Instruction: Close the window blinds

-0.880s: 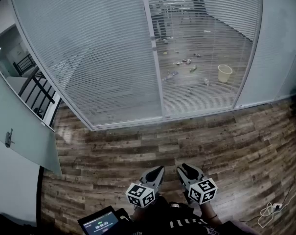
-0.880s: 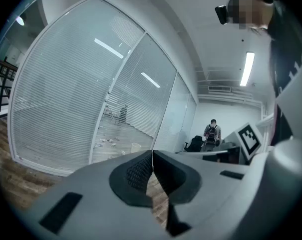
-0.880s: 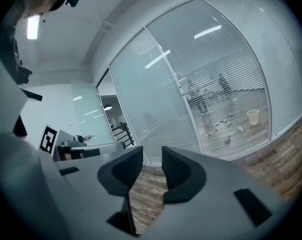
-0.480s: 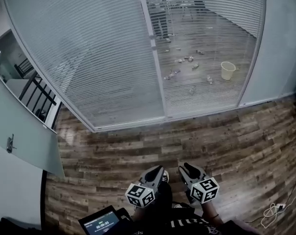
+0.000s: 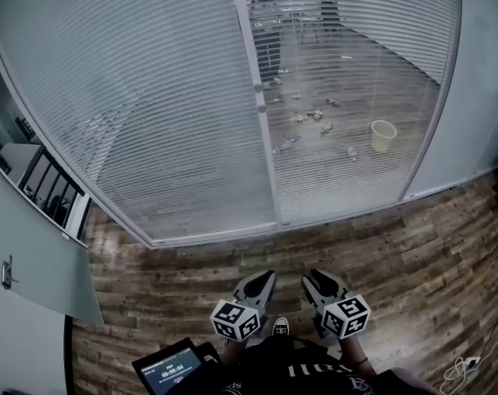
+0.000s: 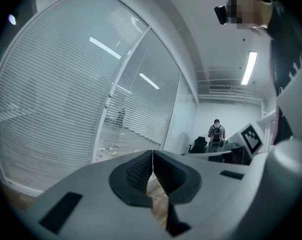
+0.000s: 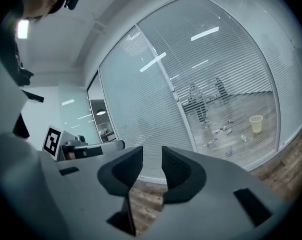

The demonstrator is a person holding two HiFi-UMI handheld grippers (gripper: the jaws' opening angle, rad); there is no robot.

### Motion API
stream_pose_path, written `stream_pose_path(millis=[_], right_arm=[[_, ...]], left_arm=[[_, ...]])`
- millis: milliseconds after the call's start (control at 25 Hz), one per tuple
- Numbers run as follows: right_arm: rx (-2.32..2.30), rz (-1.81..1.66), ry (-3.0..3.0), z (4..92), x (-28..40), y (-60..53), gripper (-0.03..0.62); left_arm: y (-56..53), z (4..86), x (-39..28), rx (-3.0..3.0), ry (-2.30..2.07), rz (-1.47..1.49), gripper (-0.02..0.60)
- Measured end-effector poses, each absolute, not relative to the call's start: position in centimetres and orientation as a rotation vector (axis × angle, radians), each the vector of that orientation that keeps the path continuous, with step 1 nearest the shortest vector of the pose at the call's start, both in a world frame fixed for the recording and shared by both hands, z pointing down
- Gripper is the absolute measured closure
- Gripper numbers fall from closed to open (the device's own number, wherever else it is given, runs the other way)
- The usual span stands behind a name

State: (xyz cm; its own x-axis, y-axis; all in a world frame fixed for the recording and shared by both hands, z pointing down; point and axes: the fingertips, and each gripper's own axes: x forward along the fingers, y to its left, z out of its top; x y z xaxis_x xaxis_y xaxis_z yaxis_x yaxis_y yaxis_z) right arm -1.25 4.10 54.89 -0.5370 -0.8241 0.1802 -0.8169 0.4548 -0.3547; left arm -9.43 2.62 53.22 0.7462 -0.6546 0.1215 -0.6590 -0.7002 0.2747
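The glass wall ahead carries two sets of blinds. The left panel's blinds [image 5: 150,113] have their slats turned flat and hide what is behind. Through the slats of the right panel's blinds [image 5: 347,81] I see a room with litter on its floor. A white post [image 5: 261,113] divides the panels. My left gripper [image 5: 265,276] [image 6: 152,156] is held low by my body, shut, with nothing between its jaws. My right gripper [image 5: 312,276] [image 7: 152,156] is beside it, jaws a little apart and empty. Both point toward the glass, well short of it.
A yellow bin [image 5: 383,135] and scattered litter lie behind the glass. A frosted glass door [image 5: 34,253] with a handle [image 5: 6,271] stands at the left. A small screen [image 5: 168,372] hangs at my waist. A white cable [image 5: 458,369] lies on the wood floor at the right.
The bottom rail of the glass wall has come lower in the picture and nearer to the grippers. Both grippers keep their side-by-side pose.
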Motion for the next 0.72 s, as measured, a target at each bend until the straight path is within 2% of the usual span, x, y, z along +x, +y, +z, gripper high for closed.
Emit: stream_pose_path(millis=[360,720], right_arm=[[-1.578,-0.596,2.632,54.2,-2.5,-9.7,0.467],[-1.574,-0.631,2.663,55.5,2.2,-20.4,0.467]], left_arm=[[-12.0,53.0,-11.0,2.659,-0.977,0.001,0.575],[-22.5,54.5,-7.8,2.597,-1.056,-0.001,0.575]])
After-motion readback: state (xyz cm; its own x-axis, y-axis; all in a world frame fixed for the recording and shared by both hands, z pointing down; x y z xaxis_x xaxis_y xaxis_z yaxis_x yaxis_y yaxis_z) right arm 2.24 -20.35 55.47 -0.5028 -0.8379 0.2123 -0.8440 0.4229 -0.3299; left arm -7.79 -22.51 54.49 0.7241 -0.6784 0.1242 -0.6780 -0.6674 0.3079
